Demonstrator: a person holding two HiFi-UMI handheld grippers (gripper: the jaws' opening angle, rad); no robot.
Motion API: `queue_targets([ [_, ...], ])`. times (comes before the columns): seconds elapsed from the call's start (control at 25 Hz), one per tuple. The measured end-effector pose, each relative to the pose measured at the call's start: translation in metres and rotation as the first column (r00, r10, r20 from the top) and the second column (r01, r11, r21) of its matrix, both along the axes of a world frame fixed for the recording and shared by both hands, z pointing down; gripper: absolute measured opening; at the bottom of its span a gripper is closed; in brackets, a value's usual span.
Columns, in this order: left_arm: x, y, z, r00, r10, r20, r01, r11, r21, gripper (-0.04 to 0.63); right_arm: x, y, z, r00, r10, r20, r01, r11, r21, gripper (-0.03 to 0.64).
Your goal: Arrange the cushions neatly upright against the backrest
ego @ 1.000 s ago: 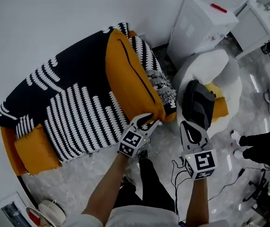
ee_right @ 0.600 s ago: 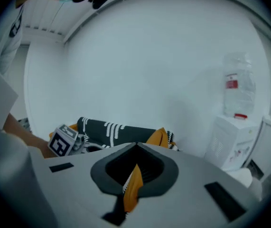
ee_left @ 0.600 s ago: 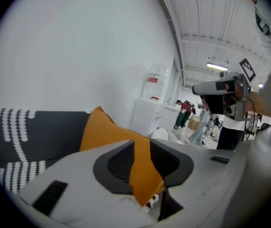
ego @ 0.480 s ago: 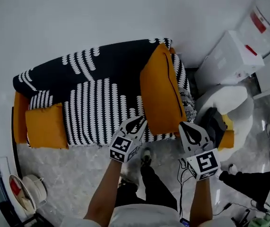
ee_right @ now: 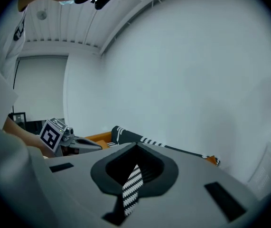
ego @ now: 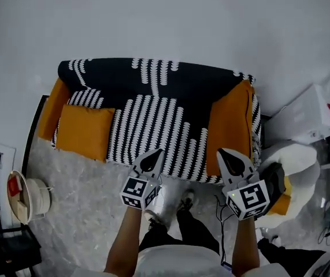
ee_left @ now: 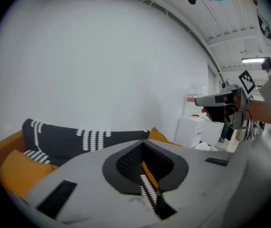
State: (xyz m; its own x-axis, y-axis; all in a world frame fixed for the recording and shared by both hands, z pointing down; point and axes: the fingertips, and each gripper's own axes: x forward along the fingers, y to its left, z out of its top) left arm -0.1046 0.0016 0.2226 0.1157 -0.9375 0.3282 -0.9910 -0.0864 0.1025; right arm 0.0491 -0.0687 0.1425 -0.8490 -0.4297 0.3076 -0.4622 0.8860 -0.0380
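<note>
A sofa [ego: 153, 82] under a black throw with white stripes stands against the wall. One orange cushion [ego: 84, 133] rests at its left end, and a larger orange cushion [ego: 229, 130] stands at the right end by the armrest. My left gripper [ego: 155, 154] hovers over the seat's front edge, shut and empty, clear of both cushions. My right gripper [ego: 225, 154] is shut and empty too, just in front of the right cushion's lower corner. In the left gripper view the left cushion [ee_left: 19, 172] and the right gripper [ee_left: 216, 100] show beyond the closed jaws.
A white cabinet [ego: 306, 117] and a white round chair [ego: 295, 154] with a dark bag [ego: 275, 180] stand right of the sofa. A pale basket [ego: 29, 195] and a dark stand [ego: 3, 250] are on the floor at the left. My feet [ego: 165, 206] are on the marble floor.
The left gripper has let go of the big orange cushion's corner, drawn back and closed. The view has swung so the whole sofa now shows, with that cushion at the right end.
</note>
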Motion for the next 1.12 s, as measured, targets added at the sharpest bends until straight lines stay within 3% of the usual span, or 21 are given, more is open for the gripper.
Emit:
queue_targets([
  [0.2,-0.056,0.052,-0.046,0.991,-0.128,0.038,0.126,0.990,0.065,-0.006,-0.050,0.039,-0.026,0.996,-0.086,-0.010,0.087,0.996,0.027,0.002],
  [0.44,-0.108,0.118,-0.092,0.970,-0.228,0.085,0.218,0.969,0.116,-0.006,-0.114,0.094,-0.049,0.980,-0.199,0.007,0.198,0.978,0.063,0.002],
  [0.68,-0.157,0.202,-0.129,0.937,-0.339,0.089,0.322,0.933,0.161,-0.006,-0.172,0.153,-0.085,0.956,-0.293,0.013,0.290,0.950,0.114,0.002],
  [0.84,-0.185,0.265,-0.142,0.905,-0.408,0.121,0.390,0.908,0.153,-0.006,-0.203,0.198,-0.106,0.935,-0.350,0.051,0.343,0.932,0.116,0.002],
  [1.12,-0.241,0.370,-0.162,0.822,-0.542,0.171,0.521,0.839,0.157,-0.006,-0.268,0.287,-0.121,0.874,-0.483,0.063,0.475,0.873,0.108,0.002],
])
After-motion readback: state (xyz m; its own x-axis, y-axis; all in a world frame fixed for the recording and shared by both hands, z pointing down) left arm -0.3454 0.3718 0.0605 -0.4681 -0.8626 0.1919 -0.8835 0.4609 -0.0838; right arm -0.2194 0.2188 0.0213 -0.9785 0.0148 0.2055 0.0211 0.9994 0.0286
